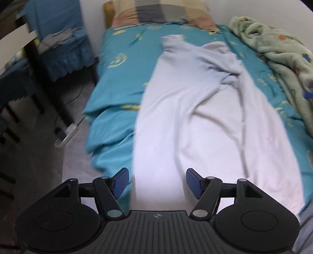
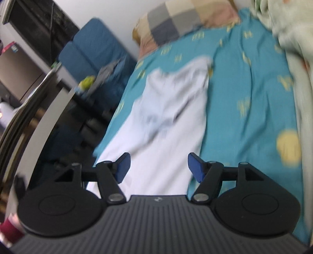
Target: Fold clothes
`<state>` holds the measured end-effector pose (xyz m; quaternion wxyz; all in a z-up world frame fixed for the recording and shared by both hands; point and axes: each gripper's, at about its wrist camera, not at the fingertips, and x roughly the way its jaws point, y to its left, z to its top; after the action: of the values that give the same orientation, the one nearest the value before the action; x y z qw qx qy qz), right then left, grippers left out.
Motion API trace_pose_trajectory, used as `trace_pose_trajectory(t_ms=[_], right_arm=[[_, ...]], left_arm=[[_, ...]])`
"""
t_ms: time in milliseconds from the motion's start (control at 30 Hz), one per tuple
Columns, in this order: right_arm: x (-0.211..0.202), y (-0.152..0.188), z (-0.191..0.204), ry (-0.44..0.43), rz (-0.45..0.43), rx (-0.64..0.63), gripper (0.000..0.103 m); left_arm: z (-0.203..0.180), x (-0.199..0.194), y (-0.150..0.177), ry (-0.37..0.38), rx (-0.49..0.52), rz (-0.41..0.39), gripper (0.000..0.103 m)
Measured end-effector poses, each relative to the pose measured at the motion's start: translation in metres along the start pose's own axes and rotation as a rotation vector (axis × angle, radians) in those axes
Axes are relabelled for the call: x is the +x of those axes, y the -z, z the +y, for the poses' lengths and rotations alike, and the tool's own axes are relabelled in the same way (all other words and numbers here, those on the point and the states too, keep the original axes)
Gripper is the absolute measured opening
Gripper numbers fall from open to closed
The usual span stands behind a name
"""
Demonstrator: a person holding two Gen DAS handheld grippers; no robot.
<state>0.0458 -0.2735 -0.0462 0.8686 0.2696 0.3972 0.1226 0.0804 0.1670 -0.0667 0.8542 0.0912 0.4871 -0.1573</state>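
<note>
Along the middle of the bed (image 1: 117, 82) a rumpled white garment (image 1: 195, 127) lies lengthwise, both the left gripper (image 1: 157, 182) and right gripper (image 2: 158, 167) hovering with fingers wide apart and empty, so pinching only one bunched layer could skew any fold

I see open teal sheet (image 1: 117, 82) left of the white garment (image 1: 195, 121), and a wider bare strip on its right in the right wrist view. Crumpled green blanket (image 1: 273, 50) blocks the far right edge. Pillow (image 1: 162, 13) closes off the far end. Chair (image 1: 60, 45) stands off the bed's left side.
</note>
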Motion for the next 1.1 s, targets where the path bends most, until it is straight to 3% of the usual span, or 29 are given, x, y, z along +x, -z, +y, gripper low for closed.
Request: trace_pose_trajectory(t_ms=[167, 300, 367, 400, 467, 500, 733, 867, 967, 1100], right_arm=[[0.000, 0.064, -0.002, -0.046, 0.101, -0.022, 0.068], [0.016, 0.078, -0.001, 0.007, 0.134, -0.089, 0.068], [0.020, 0.075, -0.001, 0.020, 0.128, -0.096, 0.069], [0.021, 0.075, -0.002, 0.011, 0.128, -0.087, 0.068], [0.024, 0.075, -0.007, 0.005, 0.131, -0.072, 0.068], [0.025, 0.075, -0.009, 0.007, 0.137, -0.063, 0.068], [0.030, 0.079, -0.023, -0.010, 0.172, 0.001, 0.068], [0.031, 0.081, -0.027, -0.033, 0.191, 0.029, 0.068], [0.032, 0.083, -0.027, -0.061, 0.208, 0.043, 0.068], [0.037, 0.089, -0.028, -0.116, 0.260, 0.075, 0.069]], left_arm=[[0.037, 0.015, 0.040, 0.037, -0.144, 0.077, 0.069], [0.039, 0.012, 0.054, 0.097, -0.193, 0.073, 0.064], [0.033, 0.002, 0.056, 0.118, -0.160, 0.059, 0.052], [0.028, -0.003, 0.055, 0.123, -0.136, 0.054, 0.036], [0.011, -0.014, 0.051, 0.117, -0.069, 0.052, 0.018], [0.003, -0.019, 0.049, 0.114, -0.035, 0.051, 0.003], [-0.065, -0.078, 0.023, 0.105, 0.240, -0.005, 0.002], [-0.131, -0.107, 0.010, 0.161, 0.438, -0.017, 0.002], [-0.178, -0.098, 0.015, 0.192, 0.537, 0.016, 0.002], [-0.202, -0.051, 0.023, 0.212, 0.546, 0.131, 0.005]])
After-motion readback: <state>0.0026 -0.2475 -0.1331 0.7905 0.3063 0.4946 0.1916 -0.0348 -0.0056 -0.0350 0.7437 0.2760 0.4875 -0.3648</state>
